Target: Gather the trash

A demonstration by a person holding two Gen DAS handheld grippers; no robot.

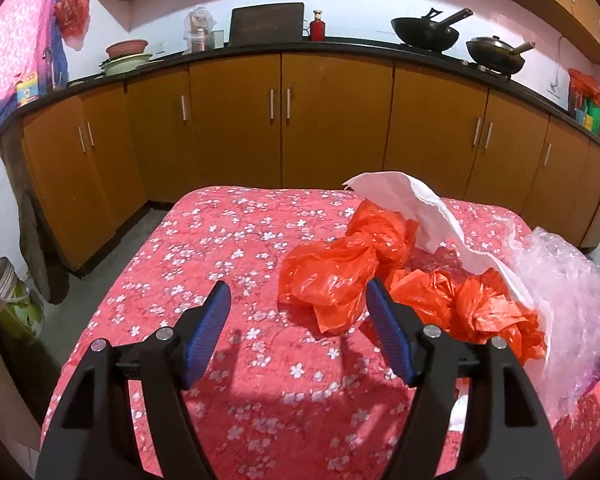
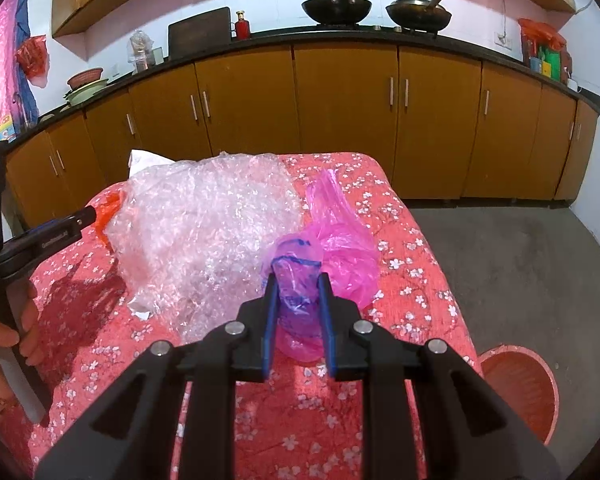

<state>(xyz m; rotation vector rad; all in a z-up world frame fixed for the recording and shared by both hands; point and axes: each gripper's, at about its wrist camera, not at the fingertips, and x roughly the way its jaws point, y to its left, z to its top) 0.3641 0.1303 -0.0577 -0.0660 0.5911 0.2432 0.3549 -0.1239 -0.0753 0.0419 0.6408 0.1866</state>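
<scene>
Pinching the near end of the pink plastic bag (image 2: 336, 240) lying on the desk (image 2: 412, 264), the right hand-held gripper (image 2: 299, 280) is gripping something light, limp and slippery, while the left hand-held gripper (image 1: 298, 300) is hanging spread near the crumpled orange bags (image 1: 340, 268).

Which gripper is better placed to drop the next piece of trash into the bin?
Right. The right gripper is already closed on the crumpled pink plastic bag, and the round red ribbed bin sits on the floor just beside it. The left gripper is open, holding nothing.
</scene>
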